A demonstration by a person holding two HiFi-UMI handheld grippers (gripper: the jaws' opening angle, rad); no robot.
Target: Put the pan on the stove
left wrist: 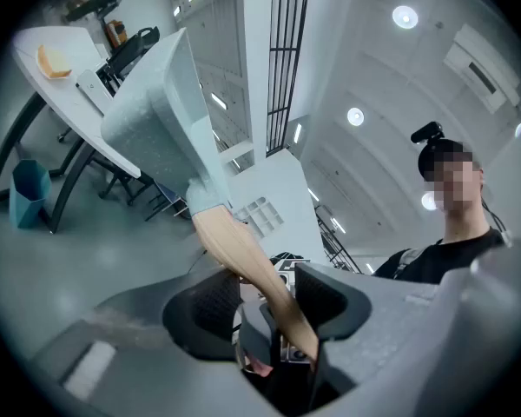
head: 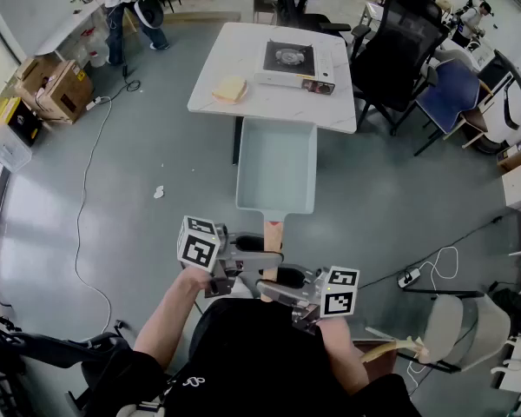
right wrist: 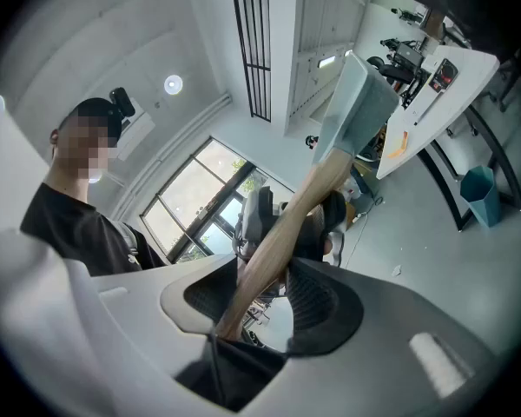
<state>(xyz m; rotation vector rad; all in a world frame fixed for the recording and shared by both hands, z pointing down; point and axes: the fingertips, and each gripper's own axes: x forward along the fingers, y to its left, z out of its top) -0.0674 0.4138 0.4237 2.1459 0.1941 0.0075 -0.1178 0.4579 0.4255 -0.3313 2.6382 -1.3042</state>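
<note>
Wooden handle [head: 273, 233] of the pale rectangular pan [head: 276, 168] is pinched by left gripper [head: 259, 257] and right gripper [head: 280, 281] alike; the pan seemingly hangs short of the stove [head: 295, 63] on the white table [head: 230, 46].

yellow pad [head: 230, 88]: on white table [head: 234, 50] | black chair [head: 398, 55]: right of table

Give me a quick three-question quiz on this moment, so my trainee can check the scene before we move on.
1. True or false: the left claw and the right claw both clamp the wooden handle of the pan.
2. Where is the stove? A: on the floor. B: on the white table. C: on a chair.
3. In the head view, on which side of the stove does the yellow sponge lie?

Key: 1 true; 2 B; 3 left.
</note>
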